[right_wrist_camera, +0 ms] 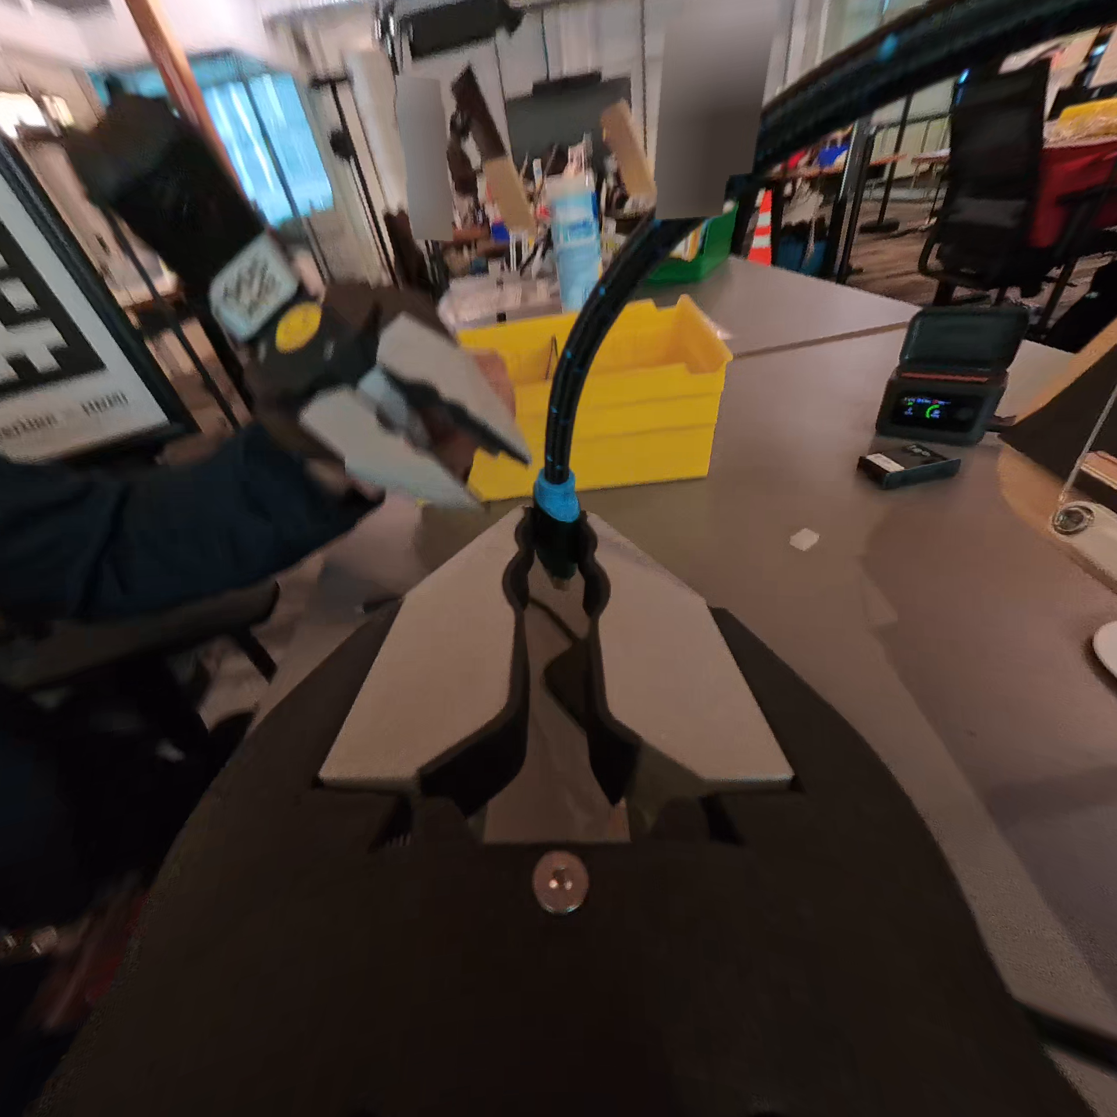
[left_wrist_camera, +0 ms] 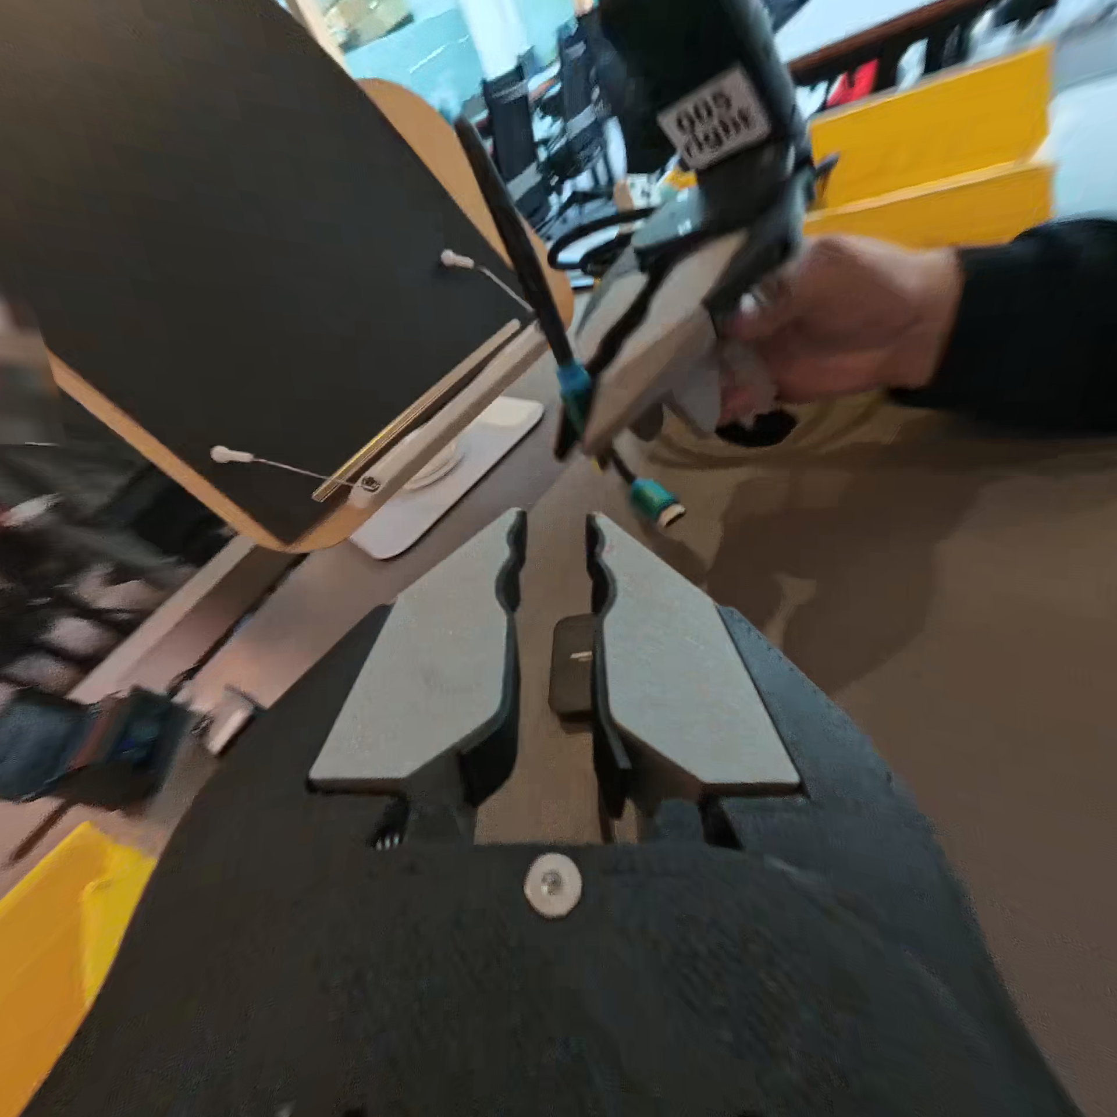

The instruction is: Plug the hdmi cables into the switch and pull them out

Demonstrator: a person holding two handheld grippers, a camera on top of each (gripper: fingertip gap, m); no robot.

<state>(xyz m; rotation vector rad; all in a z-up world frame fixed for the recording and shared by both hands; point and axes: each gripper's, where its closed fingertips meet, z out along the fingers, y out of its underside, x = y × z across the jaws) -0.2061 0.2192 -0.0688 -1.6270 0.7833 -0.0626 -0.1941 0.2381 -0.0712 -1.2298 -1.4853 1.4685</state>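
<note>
Right wrist view showed the right gripper [right_wrist_camera: 555, 559] clamped on a braided black HDMI cable [right_wrist_camera: 565, 387]'s blue-collared plug; the left gripper [left_wrist_camera: 555, 556] hung apart above the matte black switch [left_wrist_camera: 573, 665], its white lettering unreadable.

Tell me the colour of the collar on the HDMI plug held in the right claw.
Blue collar on a black HDMI plug; clearest in the right wrist view.

Switch [left_wrist_camera: 573, 665] on table [left_wrist_camera: 906, 665], between fingers [left_wrist_camera: 435, 653]
</note>
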